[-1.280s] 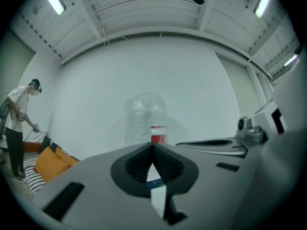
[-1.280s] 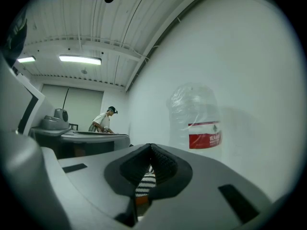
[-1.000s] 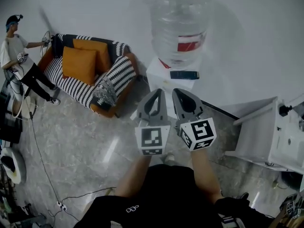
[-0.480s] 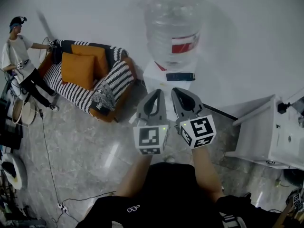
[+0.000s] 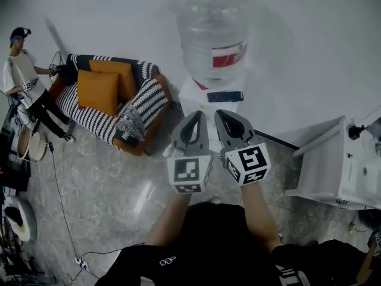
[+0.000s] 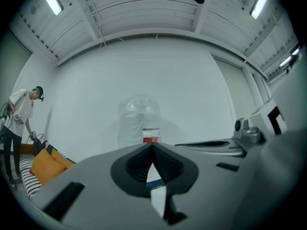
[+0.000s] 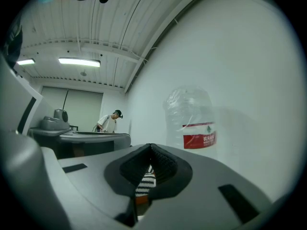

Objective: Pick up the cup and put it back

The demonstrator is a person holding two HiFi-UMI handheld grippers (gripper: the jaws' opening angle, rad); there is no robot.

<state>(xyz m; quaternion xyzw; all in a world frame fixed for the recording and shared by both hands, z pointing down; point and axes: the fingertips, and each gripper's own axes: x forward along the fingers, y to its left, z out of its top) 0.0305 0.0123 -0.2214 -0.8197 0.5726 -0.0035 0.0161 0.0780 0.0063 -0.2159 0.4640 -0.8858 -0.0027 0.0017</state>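
Since no cup shows, the grey left claw and right claw, both closed and empty, merely face the clear plastic water bottle.

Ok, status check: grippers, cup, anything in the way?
Left gripper shut, empty. Right gripper shut, empty. No cup in view. Only the water dispenser ahead.

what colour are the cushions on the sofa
Orange cushions, on a black-and-white striped sofa. The head view shows them best.
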